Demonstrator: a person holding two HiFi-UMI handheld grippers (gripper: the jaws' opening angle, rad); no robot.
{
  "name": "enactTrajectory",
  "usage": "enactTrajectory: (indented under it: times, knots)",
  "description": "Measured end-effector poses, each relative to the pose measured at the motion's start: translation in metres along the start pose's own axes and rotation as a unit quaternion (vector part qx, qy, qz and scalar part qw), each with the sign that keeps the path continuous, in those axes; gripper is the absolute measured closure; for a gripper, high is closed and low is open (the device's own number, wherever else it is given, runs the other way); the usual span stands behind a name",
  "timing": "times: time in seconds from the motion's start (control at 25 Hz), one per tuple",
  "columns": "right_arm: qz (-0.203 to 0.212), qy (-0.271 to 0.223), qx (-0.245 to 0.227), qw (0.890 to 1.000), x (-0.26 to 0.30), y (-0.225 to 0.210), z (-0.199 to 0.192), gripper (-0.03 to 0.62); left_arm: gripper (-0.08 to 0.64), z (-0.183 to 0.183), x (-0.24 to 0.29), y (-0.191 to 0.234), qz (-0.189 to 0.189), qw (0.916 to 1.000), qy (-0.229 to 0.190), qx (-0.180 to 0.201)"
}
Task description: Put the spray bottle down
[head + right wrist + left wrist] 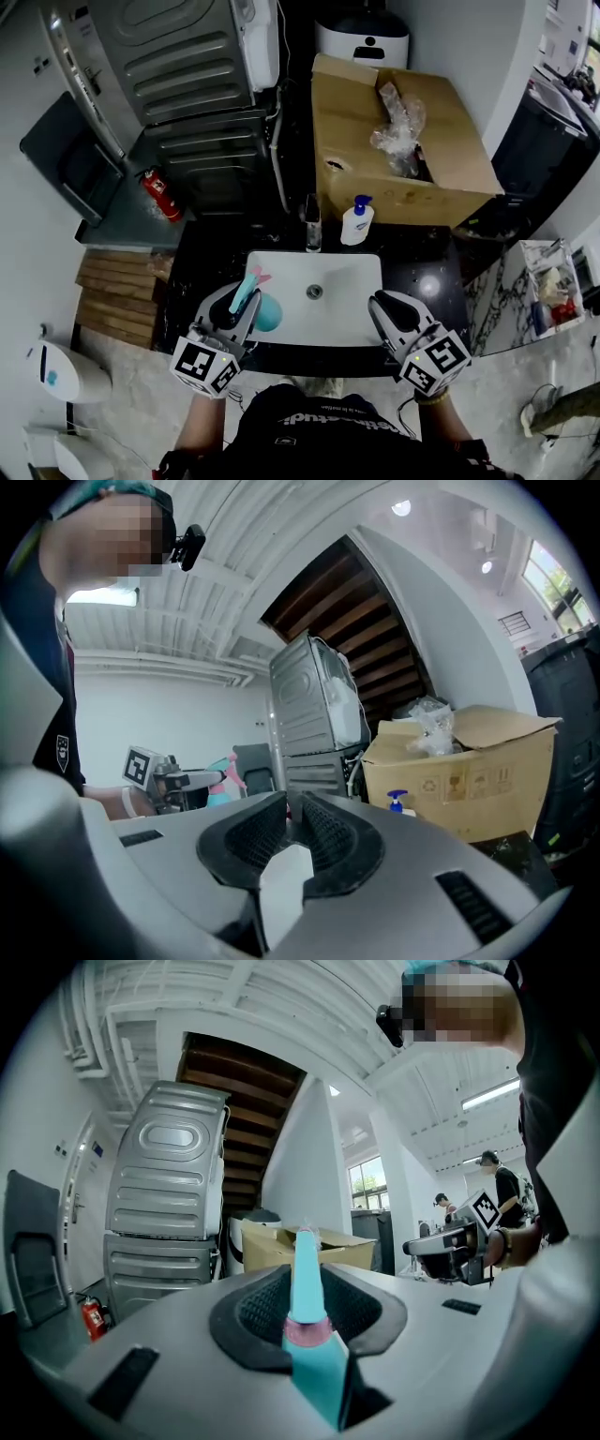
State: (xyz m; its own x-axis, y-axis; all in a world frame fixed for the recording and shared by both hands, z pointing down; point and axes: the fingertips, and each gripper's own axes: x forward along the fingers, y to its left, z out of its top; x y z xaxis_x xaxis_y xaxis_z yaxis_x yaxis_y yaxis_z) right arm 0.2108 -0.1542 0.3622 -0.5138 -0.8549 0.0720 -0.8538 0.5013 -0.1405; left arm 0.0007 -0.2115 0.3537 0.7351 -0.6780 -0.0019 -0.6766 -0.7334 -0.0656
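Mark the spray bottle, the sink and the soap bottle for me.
spray bottle (266,315), head view, teal body
sink (352,305), head view, bare basin floor
soap bottle (356,226), head view, white body

Left claw, lower left of the head view, points level with jaws clamped on the spray bottle; right claw, lower right, points level, jaws drawn together, empty.

Grey washer stack at the back, big cardboard box beside it (flaps open), white sink in a black counter, pale stone floor.
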Motion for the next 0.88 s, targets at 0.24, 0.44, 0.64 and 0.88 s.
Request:
enactTrajectory:
  times: [0.24, 0.44, 0.64, 0.88]
  knots:
    - [-0.001, 0.002, 0.008, 1.000, 0.025, -0.008, 0.004, 0.511, 0.453, -0.001, 0.016, 0.027, 0.007, 1.0000, 0.001, -0.005]
    - [-0.002, 0.000, -0.002, 1.000, 0.040, -0.008, 0.011, 0.511, 0.453, -0.008, 0.020, 0.054, 0.018, 0.9997, 0.004, -0.016]
    - [0.012, -0.016, -0.025, 0.999, 0.056, 0.004, 0.019, 0.554, 0.453, -0.023, 0.017, 0.087, 0.030, 0.9990, 0.005, -0.034]
    - [0.056, 0.000, -0.036, 0.998, 0.083, 0.034, 0.011, 0.555, 0.453, -0.057, 0.006, 0.127, 0.061, 0.9972, 0.031, -0.028]
